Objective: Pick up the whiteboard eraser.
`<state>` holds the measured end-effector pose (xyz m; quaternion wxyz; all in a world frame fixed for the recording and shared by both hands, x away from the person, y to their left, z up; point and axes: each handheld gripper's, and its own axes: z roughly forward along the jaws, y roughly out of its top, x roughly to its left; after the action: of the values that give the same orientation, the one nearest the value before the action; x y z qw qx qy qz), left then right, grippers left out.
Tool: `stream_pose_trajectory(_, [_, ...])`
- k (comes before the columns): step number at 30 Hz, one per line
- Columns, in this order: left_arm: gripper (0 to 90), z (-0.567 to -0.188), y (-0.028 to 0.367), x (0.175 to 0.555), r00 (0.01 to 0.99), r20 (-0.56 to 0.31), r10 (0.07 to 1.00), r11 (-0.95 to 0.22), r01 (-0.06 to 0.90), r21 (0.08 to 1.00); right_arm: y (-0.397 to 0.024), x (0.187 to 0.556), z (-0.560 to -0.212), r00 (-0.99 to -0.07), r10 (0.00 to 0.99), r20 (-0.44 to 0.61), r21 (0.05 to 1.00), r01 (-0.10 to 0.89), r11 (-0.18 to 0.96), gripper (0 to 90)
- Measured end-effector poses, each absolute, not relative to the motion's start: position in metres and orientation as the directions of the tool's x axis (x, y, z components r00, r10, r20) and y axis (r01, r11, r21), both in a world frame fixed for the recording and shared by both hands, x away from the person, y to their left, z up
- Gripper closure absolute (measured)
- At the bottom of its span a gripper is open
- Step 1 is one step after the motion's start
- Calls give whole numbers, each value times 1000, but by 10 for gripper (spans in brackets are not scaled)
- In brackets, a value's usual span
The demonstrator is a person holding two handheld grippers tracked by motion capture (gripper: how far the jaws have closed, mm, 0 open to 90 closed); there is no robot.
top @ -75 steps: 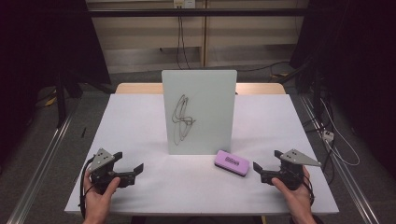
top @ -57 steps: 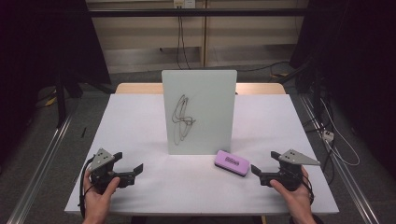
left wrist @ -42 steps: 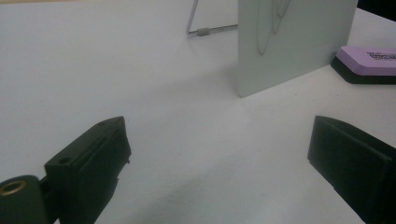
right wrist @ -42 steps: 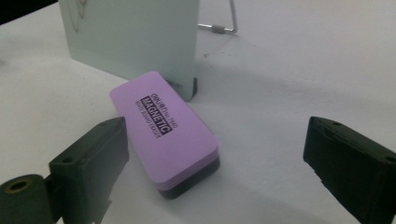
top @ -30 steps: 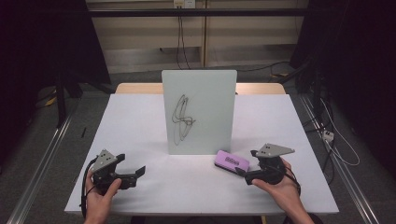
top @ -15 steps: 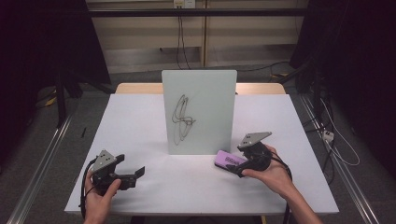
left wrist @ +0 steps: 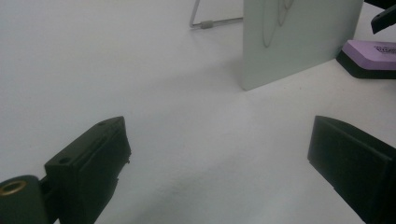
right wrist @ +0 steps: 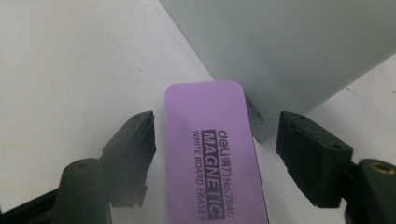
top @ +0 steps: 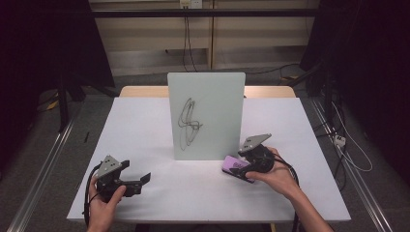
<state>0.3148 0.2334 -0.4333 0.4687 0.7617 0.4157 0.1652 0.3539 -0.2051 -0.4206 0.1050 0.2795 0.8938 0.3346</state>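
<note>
The right gripper [right wrist: 215, 154] has come in from the table's [top: 145, 121] right front corner; its jaws stand spread either side of the purple eraser [right wrist: 215, 154], seemingly not touching it. The eraser lies just before the upright whiteboard's [top: 208, 113] right foot. The left gripper [left wrist: 219, 163] hangs wide open near the front left corner.

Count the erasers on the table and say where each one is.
1. The purple eraser lies flat on the table, just right of the whiteboard's foot, between the open jaws of the right gripper. Anything behind the whiteboard would be hidden.
</note>
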Motion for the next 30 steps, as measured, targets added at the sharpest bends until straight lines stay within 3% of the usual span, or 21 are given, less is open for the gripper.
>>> stream_pose_trajectory(30, [53,-434,230,312,608,-118,785,-240,474,847,-208,354,-425,-846,533,-12,564,434,702,411])
